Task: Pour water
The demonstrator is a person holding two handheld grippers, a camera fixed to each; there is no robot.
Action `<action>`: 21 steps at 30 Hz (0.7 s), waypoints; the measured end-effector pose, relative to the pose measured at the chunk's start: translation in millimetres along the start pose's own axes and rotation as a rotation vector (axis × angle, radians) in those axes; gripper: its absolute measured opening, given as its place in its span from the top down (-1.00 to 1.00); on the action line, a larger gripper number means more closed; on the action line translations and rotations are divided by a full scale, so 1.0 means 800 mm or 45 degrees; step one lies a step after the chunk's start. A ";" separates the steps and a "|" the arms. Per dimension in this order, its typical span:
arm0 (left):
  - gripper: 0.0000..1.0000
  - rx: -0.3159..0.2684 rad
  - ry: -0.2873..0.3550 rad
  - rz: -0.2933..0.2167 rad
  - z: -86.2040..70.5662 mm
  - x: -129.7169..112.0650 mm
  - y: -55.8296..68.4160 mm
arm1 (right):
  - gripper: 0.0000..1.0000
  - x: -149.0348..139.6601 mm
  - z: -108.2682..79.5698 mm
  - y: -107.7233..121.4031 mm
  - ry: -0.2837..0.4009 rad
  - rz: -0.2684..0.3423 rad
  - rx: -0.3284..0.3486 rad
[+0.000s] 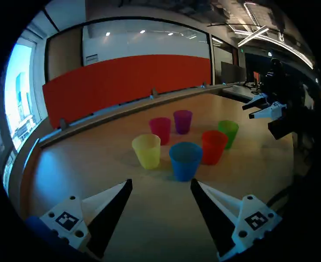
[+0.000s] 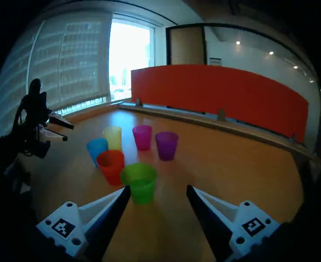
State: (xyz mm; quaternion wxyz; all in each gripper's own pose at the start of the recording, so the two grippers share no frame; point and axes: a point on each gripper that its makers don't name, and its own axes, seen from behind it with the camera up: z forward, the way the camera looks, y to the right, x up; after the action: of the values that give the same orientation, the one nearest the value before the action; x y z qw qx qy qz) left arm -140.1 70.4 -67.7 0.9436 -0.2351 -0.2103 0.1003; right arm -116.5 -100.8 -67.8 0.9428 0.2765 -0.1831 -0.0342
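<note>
The left tongs [image 1: 160,181] gape wide and empty near the blue cup [image 1: 185,160]; the right tongs [image 2: 158,187], equally wide, hover by the green cup [image 2: 139,181] (six coloured cups [image 1: 213,146] huddle together, upright, on the counter [image 1: 95,161]).

No readable text, numbers or brand names. The only printed marks are black-and-white square code tags [image 1: 67,220], one on each finger of the left gripper [image 1: 160,183] and the right gripper [image 2: 158,187]. They're patterns, not letters.
</note>
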 end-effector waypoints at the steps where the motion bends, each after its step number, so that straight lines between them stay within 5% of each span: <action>1: -0.99 0.021 0.022 -0.002 -0.003 0.003 -0.004 | -0.99 0.006 -0.004 0.001 0.023 0.001 -0.018; 9: -0.99 0.189 0.154 -0.032 -0.021 0.019 -0.035 | -0.98 0.048 -0.028 0.013 0.207 0.018 -0.163; 21: -0.99 0.390 0.341 0.035 -0.052 0.069 -0.060 | -0.98 0.098 -0.057 0.062 0.433 0.106 -0.434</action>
State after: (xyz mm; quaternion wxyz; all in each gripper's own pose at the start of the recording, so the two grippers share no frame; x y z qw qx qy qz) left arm -68.1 28.3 -58.3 0.9864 -0.1028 -0.0620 0.1119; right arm -29.0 -48.9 -51.5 0.9937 0.1074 -0.0246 0.0215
